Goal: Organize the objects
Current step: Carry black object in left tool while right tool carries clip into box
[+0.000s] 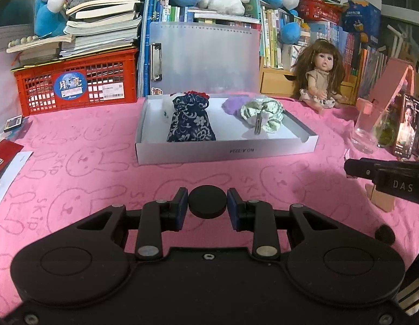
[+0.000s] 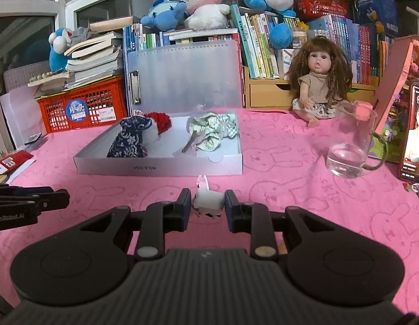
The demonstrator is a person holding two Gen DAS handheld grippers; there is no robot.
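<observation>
Two grippers are working over the pink rabbit-print tablecloth (image 1: 74, 168), which is covering the whole surface in front of you. Behind it, a red slatted plastic crate (image 1: 77, 81) is carrying a stack of books, and shelves of books with plush toys on top are filling the back wall; a long-haired doll in a beige dress (image 2: 316, 81) is sitting at the cloth's far edge.

Lying mid-table is the shallow white cardboard box (image 1: 225, 153), its long axis running across your view. Inside it, a navy floral drawstring pouch (image 1: 190, 122) is lying at the left with its neck pointing away from you, and a pale green patterned scrunchie (image 1: 263, 113) with a metal hair clip (image 1: 257, 126) is resting at the right.

To the right, a clear glass mug (image 2: 350, 146) is standing beside a lit phone (image 2: 413, 132).

Your left gripper (image 1: 207, 201) is clamping a flat black round disc (image 1: 207, 201) between its blue pads, holding it just above the cloth, short of the box. Your right gripper (image 2: 208, 203) is pinching a small white cylindrical roll (image 2: 209, 200), its long axis lying across the fingers, also near the box's front wall.
</observation>
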